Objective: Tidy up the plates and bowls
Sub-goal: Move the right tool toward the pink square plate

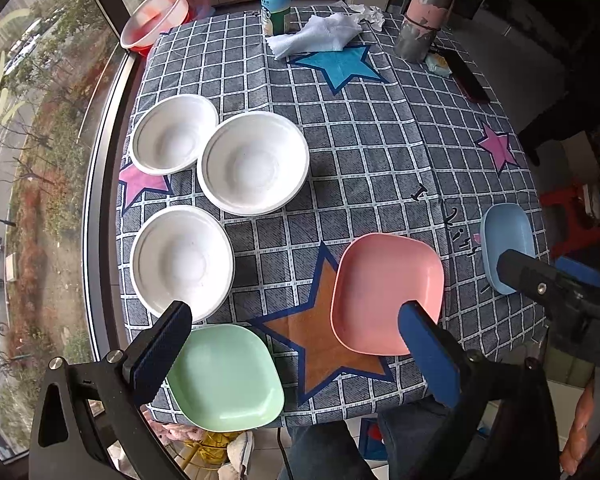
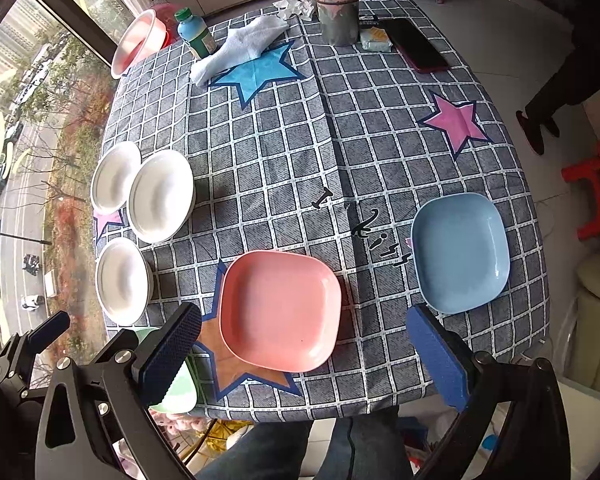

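Note:
Three white bowls sit on the left of the table: a far one [image 1: 175,134], a middle one [image 1: 253,162] and a near one [image 1: 182,262]. A green square plate [image 1: 226,378] lies at the near left edge, a pink square plate [image 1: 388,292] in the near middle, a blue square plate [image 1: 508,246] at the right. The right wrist view also shows the pink plate [image 2: 280,310] and the blue plate [image 2: 460,252]. My left gripper [image 1: 296,356] is open and empty above the near edge between green and pink. My right gripper [image 2: 304,356] is open and empty above the pink plate's near rim.
At the table's far end stand a green-capped bottle [image 1: 276,8], a white cloth [image 1: 320,34], a pink and grey flask [image 1: 426,12] and a dark phone [image 2: 418,46]. A red basin [image 1: 156,14] sits at the far left corner. A window runs along the left edge.

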Demonstrator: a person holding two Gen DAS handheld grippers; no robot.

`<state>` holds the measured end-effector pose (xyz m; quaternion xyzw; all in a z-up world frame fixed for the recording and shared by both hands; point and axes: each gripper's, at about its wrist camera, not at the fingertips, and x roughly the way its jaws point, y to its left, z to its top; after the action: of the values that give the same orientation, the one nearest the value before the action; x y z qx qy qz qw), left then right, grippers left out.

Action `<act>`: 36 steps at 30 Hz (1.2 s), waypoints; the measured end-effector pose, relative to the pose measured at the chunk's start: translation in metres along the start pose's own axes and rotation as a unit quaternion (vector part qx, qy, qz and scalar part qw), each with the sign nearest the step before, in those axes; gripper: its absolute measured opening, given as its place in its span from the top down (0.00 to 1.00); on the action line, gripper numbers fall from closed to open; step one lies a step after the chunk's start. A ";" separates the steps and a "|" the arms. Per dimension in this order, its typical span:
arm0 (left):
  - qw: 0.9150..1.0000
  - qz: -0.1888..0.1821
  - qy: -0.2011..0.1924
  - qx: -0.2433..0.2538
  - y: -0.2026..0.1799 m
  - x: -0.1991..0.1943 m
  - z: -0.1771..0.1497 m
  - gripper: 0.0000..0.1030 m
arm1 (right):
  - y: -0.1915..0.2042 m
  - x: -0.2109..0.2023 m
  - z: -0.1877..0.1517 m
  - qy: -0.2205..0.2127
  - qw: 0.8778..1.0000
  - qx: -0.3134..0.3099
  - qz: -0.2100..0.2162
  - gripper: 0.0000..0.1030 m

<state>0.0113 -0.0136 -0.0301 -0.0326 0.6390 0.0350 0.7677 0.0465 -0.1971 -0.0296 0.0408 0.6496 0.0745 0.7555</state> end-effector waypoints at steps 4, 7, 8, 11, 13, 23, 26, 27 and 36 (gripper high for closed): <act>1.000 0.007 0.006 0.005 -0.003 0.006 -0.001 0.00 | -0.005 0.009 0.003 0.012 1.000 0.007 -0.012 0.00; 1.000 0.010 0.014 0.007 -0.005 0.012 0.000 0.00 | -0.009 0.016 0.003 0.020 1.000 0.012 -0.018 0.00; 1.000 0.011 0.018 0.008 -0.006 0.015 0.000 0.00 | -0.010 0.018 0.003 0.028 0.999 0.013 -0.019 0.00; 0.999 0.018 0.034 0.008 -0.007 0.024 0.000 0.00 | -0.013 0.028 0.002 0.040 0.999 0.012 -0.024 0.00; 0.999 0.018 0.045 0.010 -0.008 0.033 0.001 0.00 | -0.015 0.037 0.000 0.053 0.998 0.014 -0.022 0.00; 0.993 0.039 0.096 0.053 -0.016 0.104 0.005 0.00 | -0.047 0.100 -0.010 0.140 0.987 0.072 -0.016 0.00; 0.991 0.043 0.109 0.066 -0.025 0.126 0.004 0.00 | -0.053 0.119 -0.016 0.162 0.984 0.074 -0.027 0.00; 0.990 0.045 0.115 0.068 -0.027 0.133 0.003 0.00 | -0.054 0.125 -0.018 0.170 0.982 0.074 -0.028 0.00; 0.988 -0.003 0.141 0.062 -0.043 0.158 -0.021 0.00 | -0.076 0.158 -0.045 0.182 0.978 0.080 -0.060 0.00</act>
<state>0.0236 -0.0569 -0.1891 0.0086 0.7418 -0.0126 0.6705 0.0291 -0.2471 -0.2030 0.0475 0.7814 -0.0167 0.6220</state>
